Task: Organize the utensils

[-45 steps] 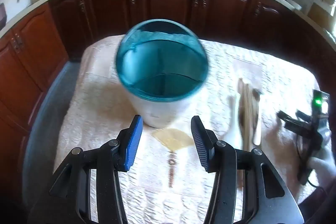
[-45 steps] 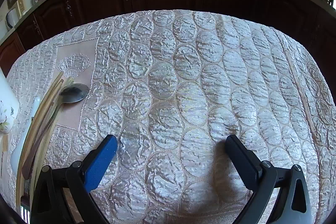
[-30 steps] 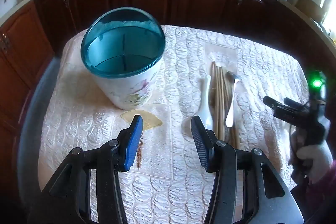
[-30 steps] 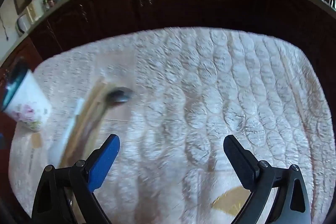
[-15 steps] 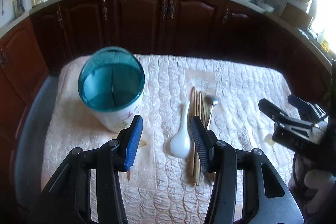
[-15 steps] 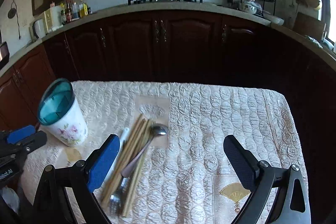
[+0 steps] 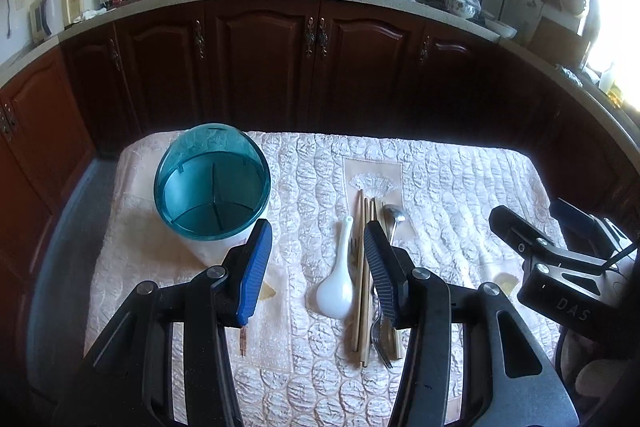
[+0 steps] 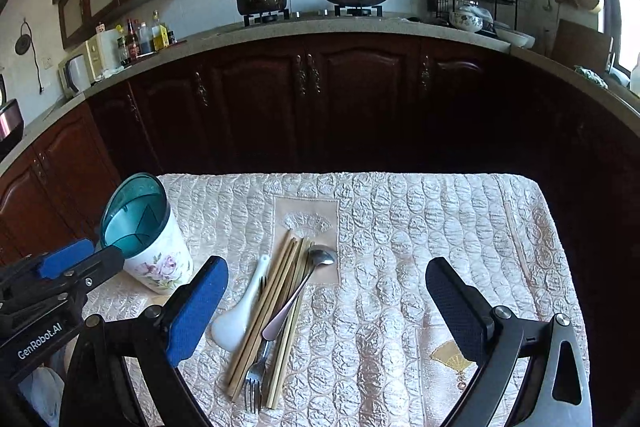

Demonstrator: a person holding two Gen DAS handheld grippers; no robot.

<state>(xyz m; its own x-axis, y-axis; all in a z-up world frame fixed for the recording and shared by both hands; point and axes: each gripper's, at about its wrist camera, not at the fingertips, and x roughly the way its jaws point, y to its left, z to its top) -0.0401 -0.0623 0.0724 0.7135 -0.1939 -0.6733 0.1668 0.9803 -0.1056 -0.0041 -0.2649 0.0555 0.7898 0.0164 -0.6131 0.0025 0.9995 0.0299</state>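
Now both tongs open, empty: left gripper (image 7: 318, 265), right gripper (image 8: 326, 309), above table (image 8: 460, 227). Holder (image 7: 212, 183) upright at left, divided, empty. Beside it: chopsticks (image 8: 276, 291), white spoon (image 8: 240, 315), steel spoon (image 8: 304, 287), fork (image 8: 256, 375).

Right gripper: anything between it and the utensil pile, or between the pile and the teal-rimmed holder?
Nothing visible. The right gripper, open and empty, hangs above the wooden chopsticks, metal spoon, fork and white ceramic spoon. Bare cloth separates them from the teal-rimmed floral holder.
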